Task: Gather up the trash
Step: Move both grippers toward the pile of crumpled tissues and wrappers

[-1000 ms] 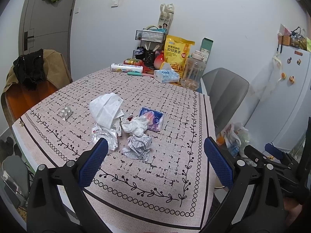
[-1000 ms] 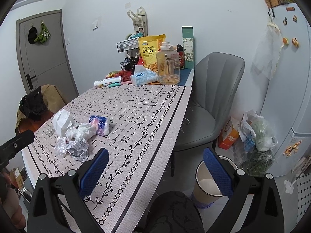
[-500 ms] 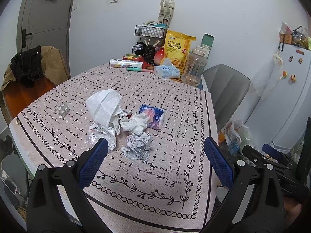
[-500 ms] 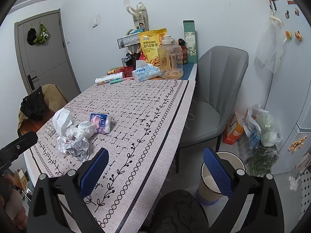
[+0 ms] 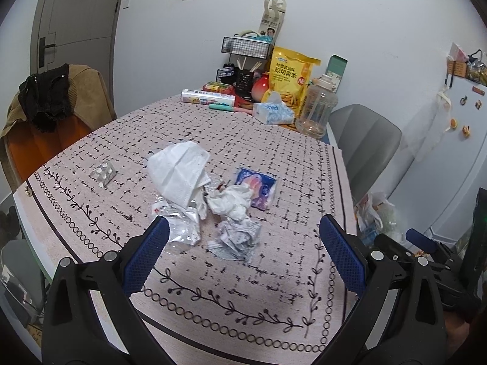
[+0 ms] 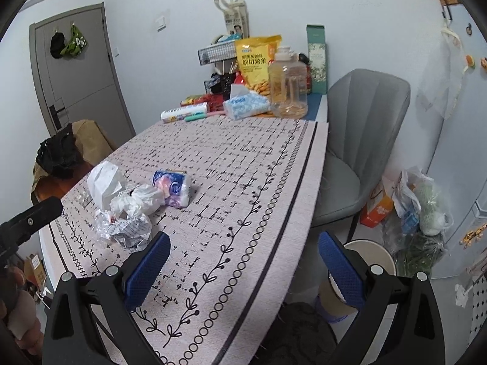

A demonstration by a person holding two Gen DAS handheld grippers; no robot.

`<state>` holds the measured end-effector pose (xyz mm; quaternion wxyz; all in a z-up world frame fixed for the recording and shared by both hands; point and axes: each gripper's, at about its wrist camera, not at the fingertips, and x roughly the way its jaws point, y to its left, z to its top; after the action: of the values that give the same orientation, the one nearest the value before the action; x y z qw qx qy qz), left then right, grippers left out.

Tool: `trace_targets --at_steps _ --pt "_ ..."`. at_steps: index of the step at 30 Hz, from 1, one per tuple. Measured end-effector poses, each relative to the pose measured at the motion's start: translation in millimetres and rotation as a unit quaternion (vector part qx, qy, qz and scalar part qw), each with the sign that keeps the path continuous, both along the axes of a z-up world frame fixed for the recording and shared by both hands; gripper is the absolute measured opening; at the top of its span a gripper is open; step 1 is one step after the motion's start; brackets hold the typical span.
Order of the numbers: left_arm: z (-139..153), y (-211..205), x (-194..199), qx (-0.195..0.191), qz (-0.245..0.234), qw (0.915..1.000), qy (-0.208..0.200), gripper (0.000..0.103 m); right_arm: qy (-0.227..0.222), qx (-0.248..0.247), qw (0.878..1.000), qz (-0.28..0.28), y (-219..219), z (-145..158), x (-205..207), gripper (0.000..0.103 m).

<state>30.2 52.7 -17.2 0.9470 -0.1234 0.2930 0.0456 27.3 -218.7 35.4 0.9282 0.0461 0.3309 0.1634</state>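
Waste bin partly behind hand-held gripper

Table covered by a pale pink cloth with black dash grid and a vine-and-ring border. Near the front edge, a loose pile of trash: white face mask on top at the left, crumpled clear wrapper below it, wadded tissue in the middle, crumpled printed paper nearest the edge. Small blue-and-pink tissue pack just beside the pile on its right, touching the wadded tissue. Blister pack of pills lies apart to the left. Far end: tissue box, clear jug, yellow snack bag, wire rack, roll of bags.

On the floor right of the table: a bin.
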Motion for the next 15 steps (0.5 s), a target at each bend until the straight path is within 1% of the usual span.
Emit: trace_targets --at_steps 8,15 --pt "-12.8 31.6 4.2 -0.009 0.023 0.9997 0.008 0.098 0.019 0.0 0.999 0.037 29.9 -10.7 11.4 0.095" --pt "-23.8 61.8 1.6 -0.015 0.056 0.9981 0.018 0.098 0.037 0.02 0.993 0.106 65.2 -22.9 18.4 0.095"
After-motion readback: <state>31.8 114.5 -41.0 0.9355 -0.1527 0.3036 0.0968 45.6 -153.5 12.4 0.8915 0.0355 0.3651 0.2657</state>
